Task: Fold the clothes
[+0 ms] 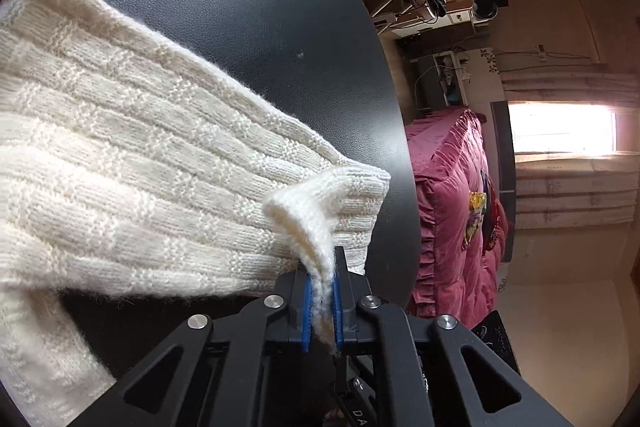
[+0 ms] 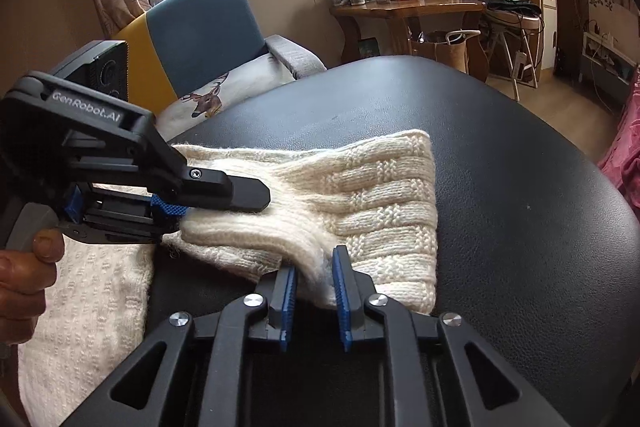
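A cream knitted sweater (image 1: pixel 132 155) lies on a black leather surface (image 1: pixel 248 11). My left gripper (image 1: pixel 322 279) is shut on the edge of its sleeve cuff, which stands up folded between the blue pads. In the right wrist view the sleeve (image 2: pixel 360 195) lies across the black surface (image 2: pixel 520 227), and the left gripper (image 2: pixel 224 195) pinches it from the left. My right gripper (image 2: pixel 314 267) has its jaws a little apart around a fold of the sleeve's near edge; cloth sits between the blue pads (image 2: pixel 340 287).
The rest of the sweater (image 2: pixel 88 307) hangs at the left. A blue and yellow chair (image 2: pixel 192 39) with a deer cushion stands behind. A wooden table (image 2: pixel 404 7) with jars is farther back. A pink bed cover (image 1: pixel 452 211) lies beyond the black surface's edge.
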`<state>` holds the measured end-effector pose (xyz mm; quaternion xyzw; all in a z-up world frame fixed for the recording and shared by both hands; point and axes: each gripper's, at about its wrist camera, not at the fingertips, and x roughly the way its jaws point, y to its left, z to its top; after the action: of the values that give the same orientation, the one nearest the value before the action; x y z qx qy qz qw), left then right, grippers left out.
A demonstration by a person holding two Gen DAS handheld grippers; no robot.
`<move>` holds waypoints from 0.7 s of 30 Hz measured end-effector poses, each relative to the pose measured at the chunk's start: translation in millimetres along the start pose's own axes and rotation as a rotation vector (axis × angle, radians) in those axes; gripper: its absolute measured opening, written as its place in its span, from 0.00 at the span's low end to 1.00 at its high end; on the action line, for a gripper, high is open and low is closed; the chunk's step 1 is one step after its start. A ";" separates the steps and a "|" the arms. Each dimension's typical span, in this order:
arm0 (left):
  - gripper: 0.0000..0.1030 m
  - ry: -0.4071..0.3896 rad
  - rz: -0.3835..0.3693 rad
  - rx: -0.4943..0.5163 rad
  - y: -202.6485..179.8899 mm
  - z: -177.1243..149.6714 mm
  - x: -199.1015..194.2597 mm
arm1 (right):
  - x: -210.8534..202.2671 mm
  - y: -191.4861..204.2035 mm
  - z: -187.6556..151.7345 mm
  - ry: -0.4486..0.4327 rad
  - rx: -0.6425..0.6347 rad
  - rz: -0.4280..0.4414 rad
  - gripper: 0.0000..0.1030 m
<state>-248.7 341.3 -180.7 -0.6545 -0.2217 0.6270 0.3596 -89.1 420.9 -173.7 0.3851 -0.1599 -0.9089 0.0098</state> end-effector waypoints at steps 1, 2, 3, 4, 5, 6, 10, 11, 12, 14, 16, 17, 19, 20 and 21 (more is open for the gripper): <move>0.08 -0.010 0.007 0.007 -0.1 -1.1 -3.9 | -4.1 -3.7 0.0 -0.002 0.027 0.022 0.20; 0.08 -0.018 0.015 0.023 -2.2 -2.0 -9.1 | -10.0 -8.8 -0.8 -0.012 0.066 0.051 0.20; 0.08 -0.029 0.023 0.041 -4.7 -2.9 -15.2 | -18.5 -16.0 -2.8 -0.035 0.123 0.088 0.22; 0.08 -0.053 0.027 0.066 -9.3 -3.6 -24.9 | -27.0 -23.3 -4.8 -0.059 0.179 0.126 0.24; 0.08 -0.083 0.027 0.087 -15.0 -3.0 -36.3 | -34.5 -32.3 -8.0 -0.079 0.246 0.164 0.24; 0.08 -0.117 0.012 0.098 -19.8 -0.9 -50.7 | -40.6 -44.0 -12.8 -0.095 0.328 0.203 0.26; 0.08 -0.257 -0.028 0.150 -39.9 8.3 -117.2 | -47.9 -78.1 -37.1 -0.098 0.586 0.309 0.30; 0.08 -0.295 -0.028 0.165 -44.6 10.4 -136.8 | -47.0 -80.4 -41.6 -0.089 0.615 0.312 0.31; 0.08 -0.330 -0.032 0.177 -47.6 12.3 -157.1 | -45.3 -81.2 -45.3 -0.079 0.639 0.316 0.34; 0.08 -0.398 -0.024 0.185 -48.5 14.3 -197.3 | -39.6 -79.3 -50.0 -0.063 0.684 0.345 0.34; 0.08 -0.465 -0.011 0.197 -45.4 15.1 -238.6 | -31.5 -71.6 -51.6 -0.047 0.728 0.408 0.36; 0.08 -0.503 0.002 0.206 -44.9 14.0 -257.1 | -24.9 -65.4 -51.0 -0.036 0.749 0.452 0.36; 0.08 -0.561 0.016 0.220 -42.4 12.1 -290.7 | -11.5 -53.0 -49.3 -0.008 0.788 0.529 0.38; 0.08 -0.578 0.025 0.215 -39.6 11.8 -303.2 | -6.0 -48.9 -48.5 0.002 0.811 0.544 0.38; 0.08 -0.579 0.038 0.214 -36.6 11.8 -310.8 | -2.8 -47.3 -49.4 -0.008 0.848 0.552 0.38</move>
<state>-290.3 136.8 52.8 -0.4111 -0.2355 0.8138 0.3365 -47.4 452.2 -218.1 0.2949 -0.6109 -0.7290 0.0917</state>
